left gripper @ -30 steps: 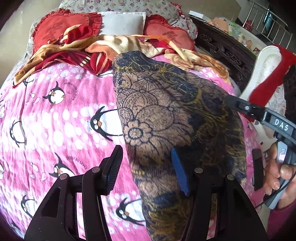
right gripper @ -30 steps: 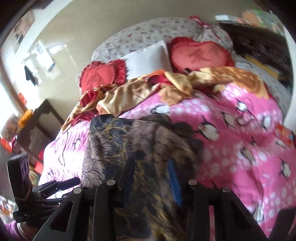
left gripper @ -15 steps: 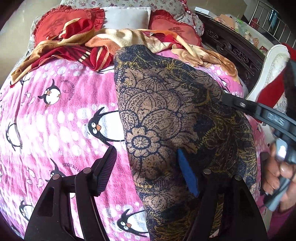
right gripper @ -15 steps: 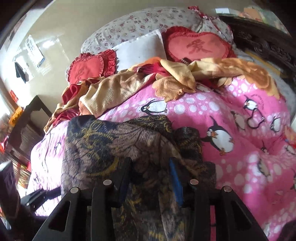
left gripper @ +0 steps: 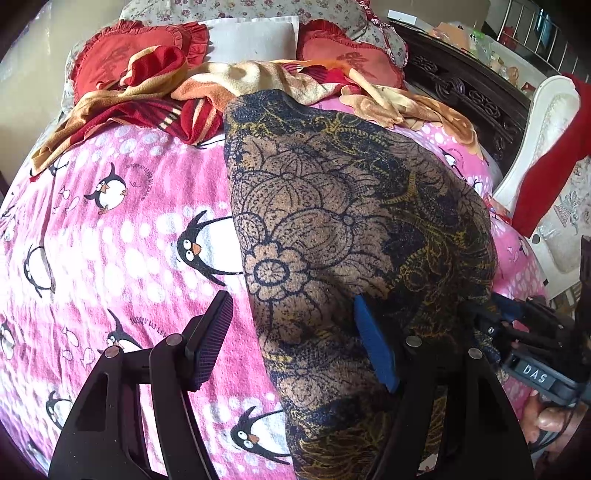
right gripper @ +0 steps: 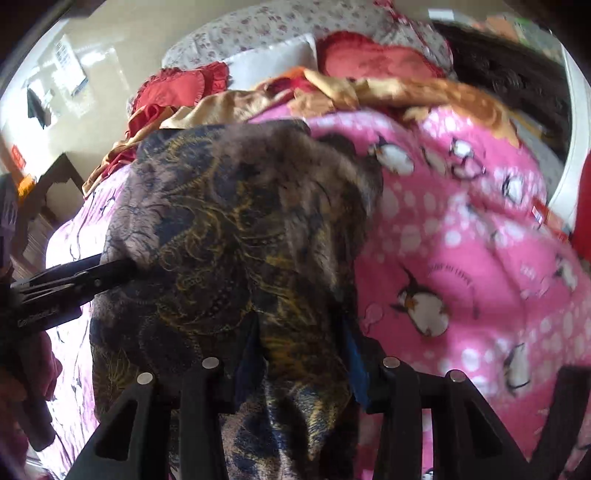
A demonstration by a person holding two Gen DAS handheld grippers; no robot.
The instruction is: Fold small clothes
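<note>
Since the fold lies flat on the bed (left gripper: 110, 229), your left gripper (left gripper: 291, 343) gapes empty while your right gripper (right gripper: 299, 354) is opening around the cloth (right gripper: 236, 229).

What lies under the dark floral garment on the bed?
The dark floral garment lies on the pink penguin blanket, which shows around it. Whatever lies directly beneath is covered.

Bed (left gripper: 92, 229) covered by pink penguin blanket. Red heart cushions (left gripper: 122, 55), white pillow (left gripper: 251, 37), floral bedding (left gripper: 258, 9) piled at head end. Orange and red blanket (left gripper: 236, 83) left crumpled below them. Dark carved wooden frame (left gripper: 465, 92) seen along bed's side. Cream wall (right gripper: 110, 74) lit by bright daylight. Dark cabinet (right gripper: 59, 181) set against wall.
</note>
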